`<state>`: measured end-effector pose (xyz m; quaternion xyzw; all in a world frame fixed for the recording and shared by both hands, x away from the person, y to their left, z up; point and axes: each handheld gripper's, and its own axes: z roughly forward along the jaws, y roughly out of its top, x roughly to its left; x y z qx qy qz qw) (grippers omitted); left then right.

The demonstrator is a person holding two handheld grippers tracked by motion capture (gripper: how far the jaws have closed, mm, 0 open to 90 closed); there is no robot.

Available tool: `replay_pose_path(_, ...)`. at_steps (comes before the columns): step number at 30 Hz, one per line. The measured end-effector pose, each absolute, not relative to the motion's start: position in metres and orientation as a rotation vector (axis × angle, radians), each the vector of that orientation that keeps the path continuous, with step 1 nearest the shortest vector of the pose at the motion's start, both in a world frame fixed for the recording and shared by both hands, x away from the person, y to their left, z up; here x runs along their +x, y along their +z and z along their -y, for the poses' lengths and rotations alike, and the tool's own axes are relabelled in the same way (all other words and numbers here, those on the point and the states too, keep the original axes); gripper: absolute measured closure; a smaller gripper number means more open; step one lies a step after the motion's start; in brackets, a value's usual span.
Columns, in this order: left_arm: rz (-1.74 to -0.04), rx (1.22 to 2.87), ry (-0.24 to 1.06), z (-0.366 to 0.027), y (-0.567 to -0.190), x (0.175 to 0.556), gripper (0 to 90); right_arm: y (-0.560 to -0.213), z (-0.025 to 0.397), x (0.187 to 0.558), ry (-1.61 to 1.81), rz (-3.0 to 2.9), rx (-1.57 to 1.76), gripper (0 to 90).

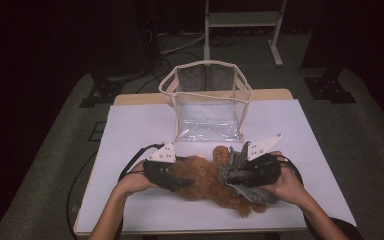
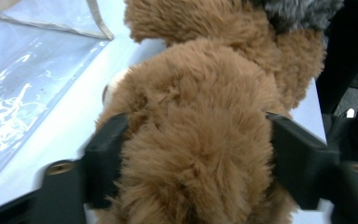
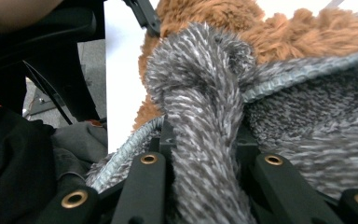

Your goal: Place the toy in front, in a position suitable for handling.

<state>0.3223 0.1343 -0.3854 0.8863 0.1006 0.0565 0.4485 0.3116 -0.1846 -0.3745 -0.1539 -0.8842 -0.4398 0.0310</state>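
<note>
Two grippers on white table (image 1: 140, 125) in dark room: left gripper (image 2: 186, 163) clamps fluffy brown plush (image 2: 196, 116), right gripper (image 3: 200, 154) pinches fuzzy grey garment (image 3: 200, 140), clear bag (image 1: 207, 100) behind.

Room dark beyond the table (image 1: 300, 150), its white top lit from above. Grey carpet floor (image 1: 365, 125). White metal stand frame (image 1: 240, 25) behind the far edge. Black cables (image 1: 180, 42) trail across the floor.

Plush toy (image 2: 200, 121) was shaggy brown fur; its garment (image 3: 307, 116) fuzzy grey knit; bag (image 1: 207, 107) glossy clear plastic; counter (image 1: 140, 125) matt white.
</note>
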Motion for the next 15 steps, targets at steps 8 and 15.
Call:
replay_pose_path(8,-0.219,2.202,0.179,-0.136,-0.387,0.314,36.6,-0.356,0.212,0.315,-1.420,2.713,-0.534,72.3)
replay_pose_path(15,-0.183,2.214,0.204,-0.139,-0.388,0.302,36.6,-0.350,0.253,0.320,-1.441,2.685,-0.713,72.1)
